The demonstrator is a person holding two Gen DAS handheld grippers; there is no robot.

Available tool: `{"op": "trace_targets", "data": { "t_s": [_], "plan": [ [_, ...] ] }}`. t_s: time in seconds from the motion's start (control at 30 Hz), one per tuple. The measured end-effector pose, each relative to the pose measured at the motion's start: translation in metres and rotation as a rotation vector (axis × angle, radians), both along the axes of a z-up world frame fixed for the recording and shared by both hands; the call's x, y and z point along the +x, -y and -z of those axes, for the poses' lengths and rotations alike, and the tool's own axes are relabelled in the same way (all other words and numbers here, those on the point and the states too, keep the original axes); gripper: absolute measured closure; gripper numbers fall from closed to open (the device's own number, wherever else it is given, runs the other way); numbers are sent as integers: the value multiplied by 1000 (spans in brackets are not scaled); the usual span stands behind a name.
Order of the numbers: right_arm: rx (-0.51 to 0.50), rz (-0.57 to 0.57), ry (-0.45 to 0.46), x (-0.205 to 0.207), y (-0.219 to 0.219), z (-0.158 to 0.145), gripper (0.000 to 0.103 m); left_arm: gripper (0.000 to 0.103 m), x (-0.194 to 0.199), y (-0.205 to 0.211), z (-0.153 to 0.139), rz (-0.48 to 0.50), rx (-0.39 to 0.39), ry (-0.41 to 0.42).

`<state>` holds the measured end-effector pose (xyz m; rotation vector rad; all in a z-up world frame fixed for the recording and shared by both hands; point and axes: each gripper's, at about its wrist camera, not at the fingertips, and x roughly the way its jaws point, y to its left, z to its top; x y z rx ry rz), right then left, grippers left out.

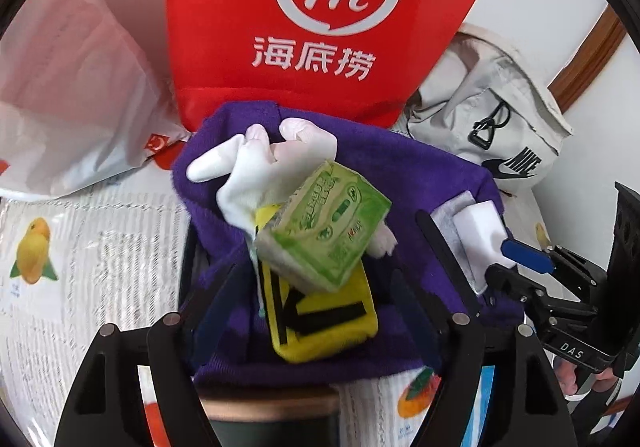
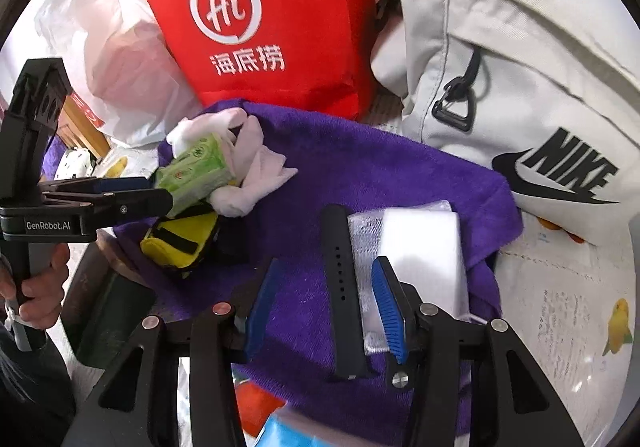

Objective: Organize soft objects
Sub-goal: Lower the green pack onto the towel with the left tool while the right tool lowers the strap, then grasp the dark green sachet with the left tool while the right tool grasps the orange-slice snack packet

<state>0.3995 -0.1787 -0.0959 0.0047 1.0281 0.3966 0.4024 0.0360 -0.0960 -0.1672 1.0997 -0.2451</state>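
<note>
A purple towel point(image 1: 400, 183) point(image 2: 380, 175) is spread on the table. On it lie a white glove point(image 1: 248, 171) point(image 2: 256, 175), a yellow pouch with black stripes point(image 1: 328, 323) point(image 2: 180, 243) and, on top of that, a green tissue pack point(image 1: 324, 231) point(image 2: 196, 171). My left gripper point(image 1: 314, 273) point(image 2: 160, 191) is open around the pack, its pads off it. To the right, a black watch strap point(image 2: 344, 287) point(image 1: 444, 251) lies flat on the towel between the blue pads of my open right gripper point(image 2: 324, 307) point(image 1: 504, 261). A white wrapped sponge point(image 2: 424, 251) point(image 1: 476, 227) sits just beyond.
A red paper bag point(image 1: 320, 19) point(image 2: 272, 27) stands behind the towel, a white plastic bag point(image 1: 80, 87) point(image 2: 116, 63) to its left, a beige Nike bag point(image 1: 496, 115) point(image 2: 520, 87) to its right. Fruit-print cloth point(image 1: 80, 247) covers the table. A dark jar point(image 1: 272, 419) stands near.
</note>
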Motion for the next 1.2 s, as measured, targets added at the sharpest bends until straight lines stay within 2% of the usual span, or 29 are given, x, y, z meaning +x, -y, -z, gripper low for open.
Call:
{"op": "trace_targets", "data": {
  "t_s": [0.3,0.6,0.77,0.87,1.03,1.2],
  "plan": [
    [19,27,62,-65,7,-37,55,26,-50,-12,-35,-17,1,46],
    [61,-1,93,-170,3,-53,53,26,-133,-16,-55,-7,6,81],
    [73,-77,65,-232,-18,-41,49,26,-175,-26,-52,-34,7,86],
    [79,-139,60,-261,-37,-25,41,26,-195,-29,-43,-42,0,76],
    [47,-234,85,-292,-66,-1,38,26,-225,-37,-21,-54,-12,39],
    [-4,-271,112,-297,-83,18,27,26,-242,-45,-4,-63,-4,25]
  ]
}}
